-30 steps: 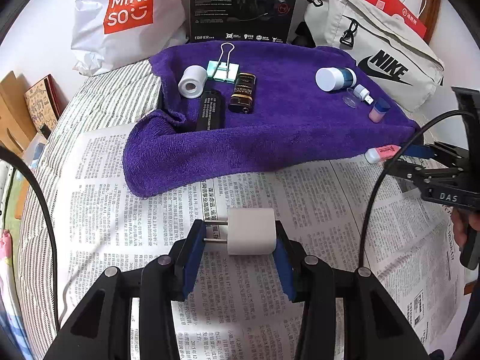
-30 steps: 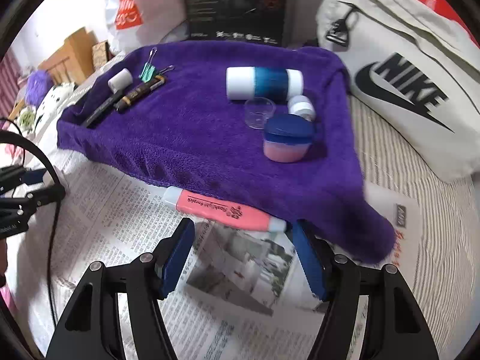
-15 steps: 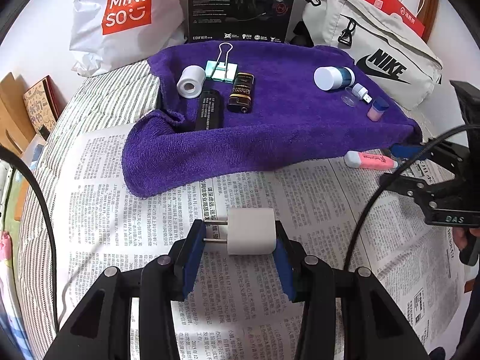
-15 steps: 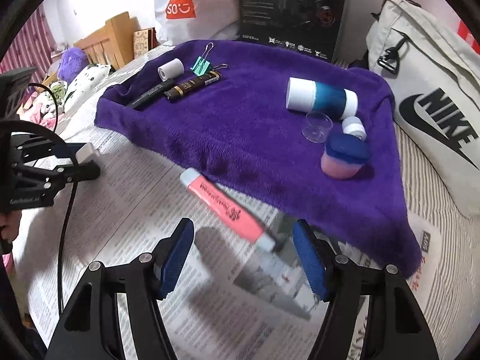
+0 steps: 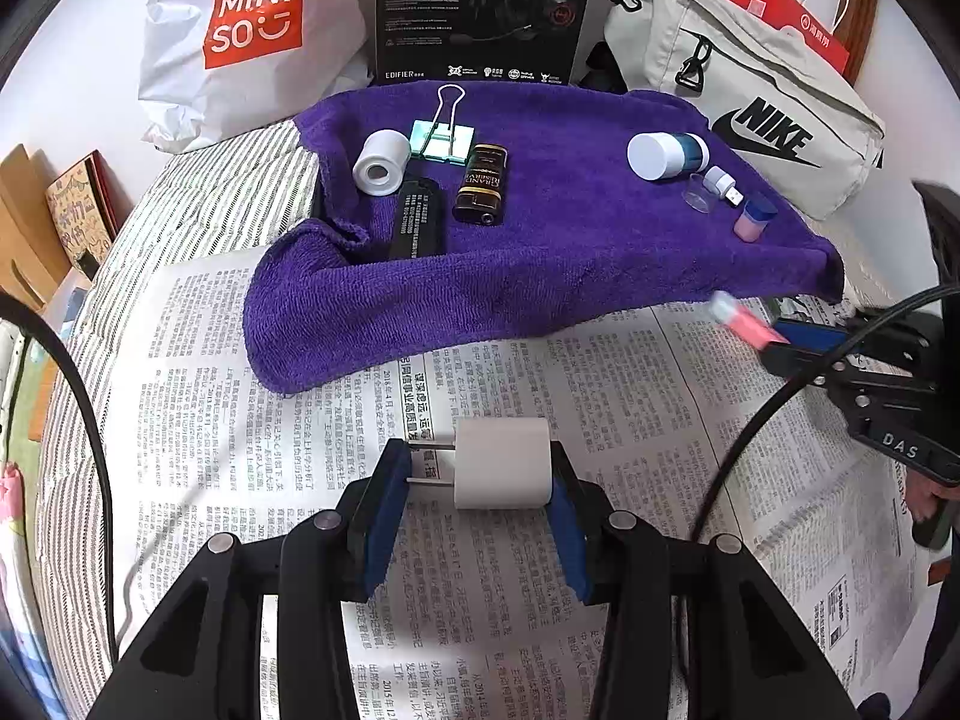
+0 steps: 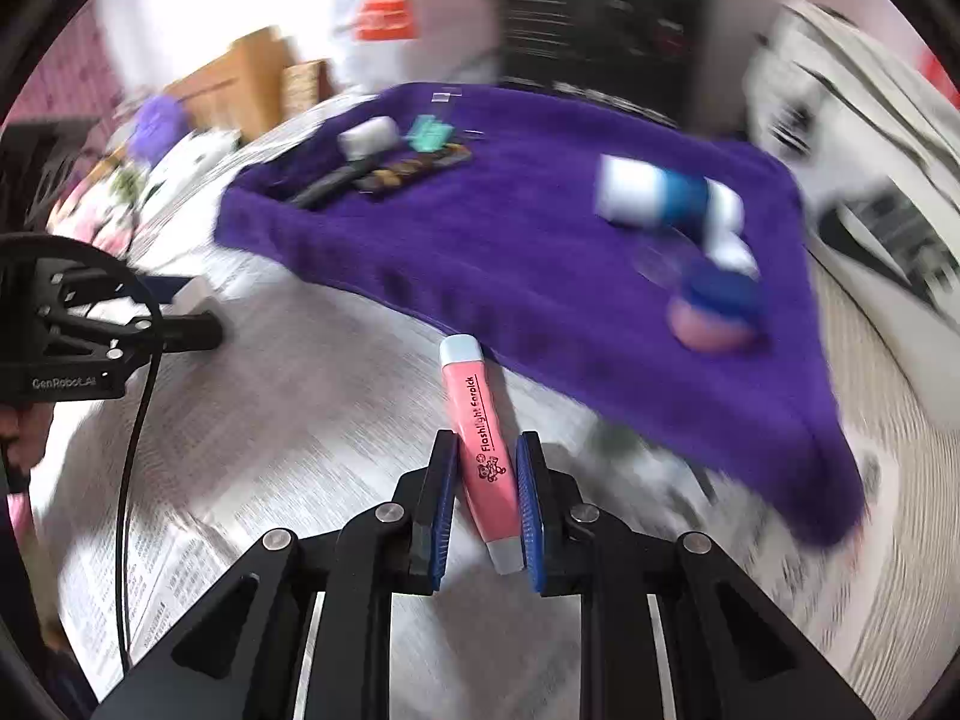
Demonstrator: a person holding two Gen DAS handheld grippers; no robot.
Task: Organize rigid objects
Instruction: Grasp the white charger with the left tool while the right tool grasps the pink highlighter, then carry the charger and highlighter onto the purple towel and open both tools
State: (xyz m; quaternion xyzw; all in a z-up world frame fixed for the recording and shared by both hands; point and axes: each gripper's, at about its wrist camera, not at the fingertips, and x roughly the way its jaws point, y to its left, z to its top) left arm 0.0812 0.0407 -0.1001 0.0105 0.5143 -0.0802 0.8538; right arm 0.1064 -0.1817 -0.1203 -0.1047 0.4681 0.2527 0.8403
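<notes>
My right gripper point(image 6: 485, 483) clamps pink flashlight point(image 6: 480, 432) near tail, nose toward 12: may pivot, slip. Left gripper point(image 5: 477, 483) holds white charger point(image 5: 503, 463) by prongs: may twist.

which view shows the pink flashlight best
The right wrist view: the pink flashlight lies sharp and nearly whole between the right gripper pads, its printed label readable. The left wrist view shows only its blurred front end poking out of that gripper near the right edge.

Bright, even light — the left view is sharp, the right smeared by motion, edges fisheye-bent.
</notes>
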